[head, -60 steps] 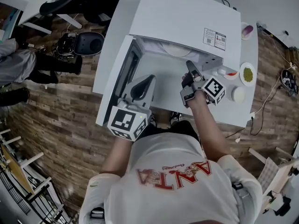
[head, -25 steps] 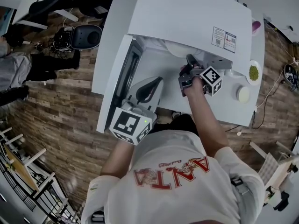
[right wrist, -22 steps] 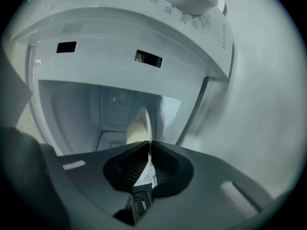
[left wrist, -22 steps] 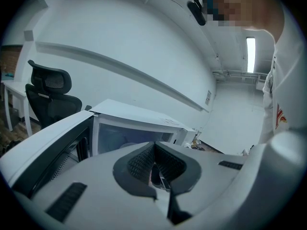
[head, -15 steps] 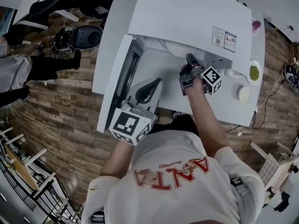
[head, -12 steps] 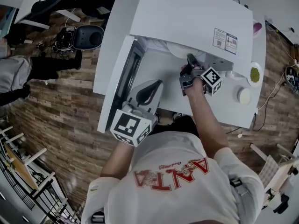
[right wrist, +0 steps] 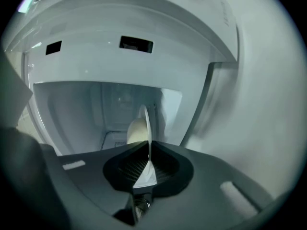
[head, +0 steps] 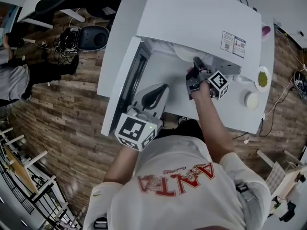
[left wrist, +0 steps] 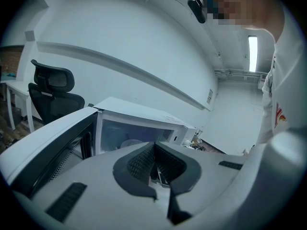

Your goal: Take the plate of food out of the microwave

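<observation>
The white microwave (head: 192, 13) sits on a white table (head: 240, 114) with its door (head: 122, 75) swung wide to the left. The plate (right wrist: 145, 128) is still inside the cavity, and in the head view only a curved pale edge of it shows under the roof. The right gripper (head: 195, 61) reaches into the cavity mouth, and the right gripper view shows it (right wrist: 149, 148) clenched on the plate's near rim. The rim is seen edge-on between the 2 pads, with a pale rounded mound of food (right wrist: 135, 131) just beyond them. Compared with 2.4 s ago, this gripper has advanced from the front of the opening to the plate. Over the last second it has barely shifted and the grip looks the same. The left gripper (head: 162, 87) hangs low beside the open door, much where it was in all 4 earlier frames. In its own view its jaws (left wrist: 154, 147) are closed together with nothing between them. A small dish of green food (head: 262, 78) sits on the table to the right of the microwave.
</observation>
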Available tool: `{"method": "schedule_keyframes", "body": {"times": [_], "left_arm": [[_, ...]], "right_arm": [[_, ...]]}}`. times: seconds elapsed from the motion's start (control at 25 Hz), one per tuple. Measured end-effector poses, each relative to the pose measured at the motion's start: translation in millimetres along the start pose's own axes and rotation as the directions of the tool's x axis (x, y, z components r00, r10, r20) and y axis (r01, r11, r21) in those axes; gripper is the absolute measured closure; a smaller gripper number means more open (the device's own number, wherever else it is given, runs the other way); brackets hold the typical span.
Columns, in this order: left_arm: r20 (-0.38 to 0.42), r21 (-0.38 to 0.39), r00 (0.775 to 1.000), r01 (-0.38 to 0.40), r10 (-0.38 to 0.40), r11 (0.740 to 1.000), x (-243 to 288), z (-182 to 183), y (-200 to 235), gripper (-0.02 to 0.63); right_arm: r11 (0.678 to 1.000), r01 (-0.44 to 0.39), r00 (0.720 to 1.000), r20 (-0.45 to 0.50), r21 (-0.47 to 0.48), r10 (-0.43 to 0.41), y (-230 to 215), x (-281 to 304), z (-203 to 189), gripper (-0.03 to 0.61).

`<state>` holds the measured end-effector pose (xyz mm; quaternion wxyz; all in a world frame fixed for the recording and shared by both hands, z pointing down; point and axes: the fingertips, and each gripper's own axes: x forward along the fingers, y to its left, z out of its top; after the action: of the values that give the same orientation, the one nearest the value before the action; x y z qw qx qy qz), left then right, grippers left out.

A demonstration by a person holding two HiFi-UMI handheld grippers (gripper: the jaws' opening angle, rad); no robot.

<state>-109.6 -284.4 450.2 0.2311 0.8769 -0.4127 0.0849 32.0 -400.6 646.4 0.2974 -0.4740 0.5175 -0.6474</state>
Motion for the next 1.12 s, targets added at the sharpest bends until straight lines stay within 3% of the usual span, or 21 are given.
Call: {"method": "schedule_keyframes", "body": {"times": [0.44, 0.88, 1.12], "left_arm": [[0.002, 0.002, 1.000, 0.007, -0.007, 1.000, -5.3, -0.9, -0.7, 0.604], [0.015, 0.031, 0.998, 0.055, -0.056, 0.998, -11.6, 7.6, -14.6, 0.604], [0.008, 0.065, 0.993, 0.119, -0.119, 0.991, -11.8, 10.0, -33.0, 0.604]], "right_arm": [[0.987, -0.161, 0.987, 0.026, 0.006, 0.161, 19.8, -11.9, -0.3, 0.561], [0.985, -0.173, 0.985, -0.022, -0.019, 0.173, 29.2, -53.1, -19.5, 0.560], [0.985, -0.174, 0.984, -0.034, -0.016, 0.174, 15.3, -96.8, -33.2, 0.560]]}}
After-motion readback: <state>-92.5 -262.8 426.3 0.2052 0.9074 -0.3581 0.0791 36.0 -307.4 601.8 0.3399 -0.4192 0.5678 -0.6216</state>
